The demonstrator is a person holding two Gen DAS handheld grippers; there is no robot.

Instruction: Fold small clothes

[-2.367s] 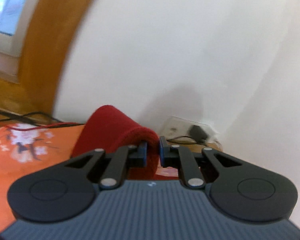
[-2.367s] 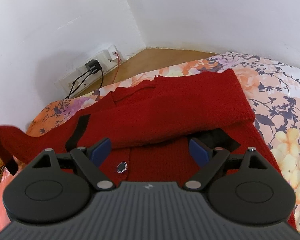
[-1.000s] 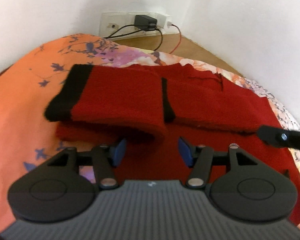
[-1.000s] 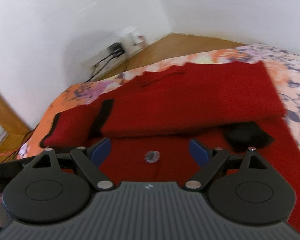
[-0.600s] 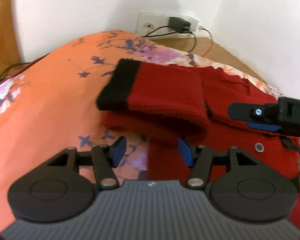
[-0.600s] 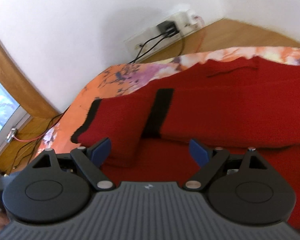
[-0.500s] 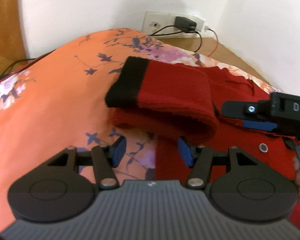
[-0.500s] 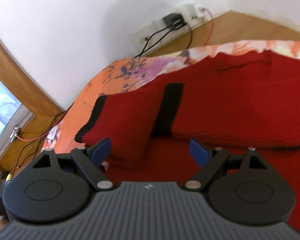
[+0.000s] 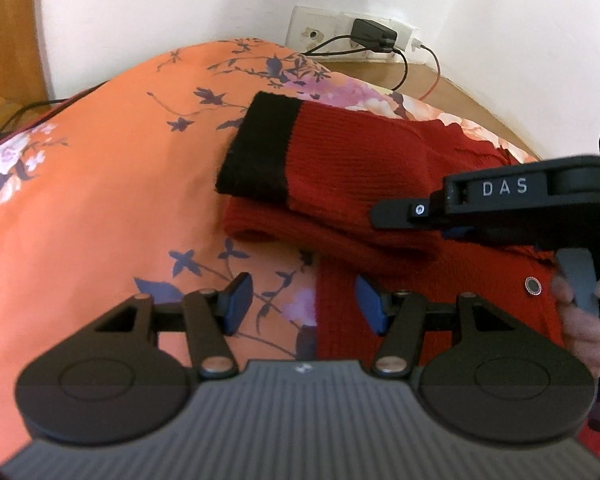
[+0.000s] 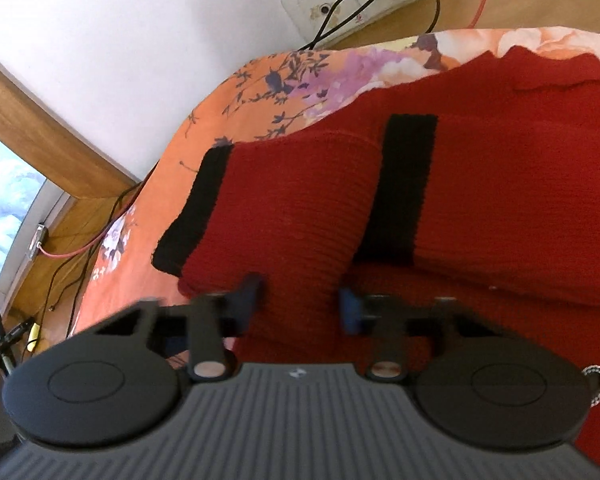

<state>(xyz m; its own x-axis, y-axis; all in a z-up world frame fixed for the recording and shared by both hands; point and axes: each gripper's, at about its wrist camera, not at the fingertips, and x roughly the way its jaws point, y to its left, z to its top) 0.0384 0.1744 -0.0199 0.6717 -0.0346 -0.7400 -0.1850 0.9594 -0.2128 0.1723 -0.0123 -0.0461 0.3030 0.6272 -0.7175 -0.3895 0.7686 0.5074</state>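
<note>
Cardigan [image 9: 380,168] lies on bed [image 9: 100,200], sleeves folded across. I've got right hand-held gripper [image 10: 298,304] nearer, fingers apart straddling the left sleeve fold; left hand-held gripper [image 9: 302,304] released, at the hem corner.

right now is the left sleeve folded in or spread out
Folded in: the sleeve lies across the red cardigan, its black cuff on top.
</note>
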